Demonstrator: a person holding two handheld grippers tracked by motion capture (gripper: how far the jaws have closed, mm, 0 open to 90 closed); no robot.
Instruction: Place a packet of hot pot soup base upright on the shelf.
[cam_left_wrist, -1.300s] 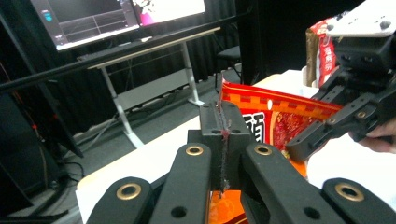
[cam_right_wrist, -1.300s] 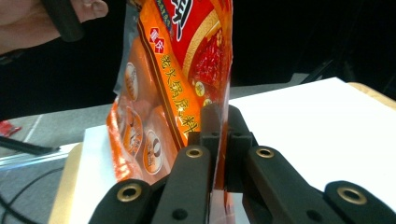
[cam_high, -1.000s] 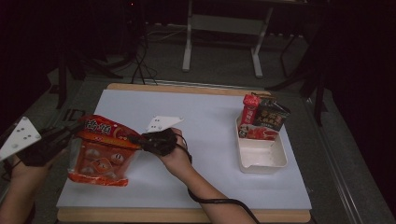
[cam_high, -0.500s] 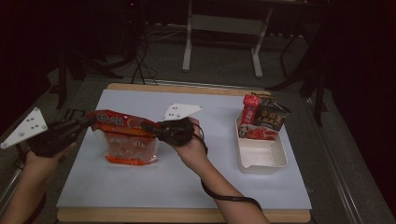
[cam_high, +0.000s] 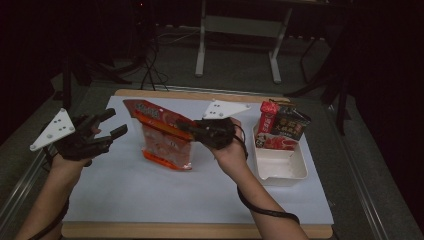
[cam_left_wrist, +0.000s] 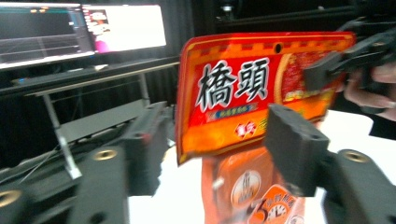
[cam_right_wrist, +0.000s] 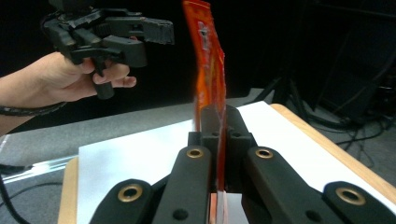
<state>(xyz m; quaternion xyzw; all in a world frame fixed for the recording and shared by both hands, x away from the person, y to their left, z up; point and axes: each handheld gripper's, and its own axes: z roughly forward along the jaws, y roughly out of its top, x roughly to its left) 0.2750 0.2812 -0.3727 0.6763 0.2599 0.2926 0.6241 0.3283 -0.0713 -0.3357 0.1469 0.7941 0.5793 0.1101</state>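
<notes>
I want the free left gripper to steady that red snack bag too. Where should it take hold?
Probably the flat top seal of the red snack bag, at its free end toward the left gripper, coming in from the left. The right gripper already pinches the other end, and the open left jaws face that thin, upright band.

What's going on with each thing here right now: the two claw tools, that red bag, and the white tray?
Left gripper: open, apart from the bag.
Right gripper: shut on the bag's top edge.
Red snack bag: hanging upright, lifted by its top.
White tray: on the table, packets at its far end, near part bare.
</notes>
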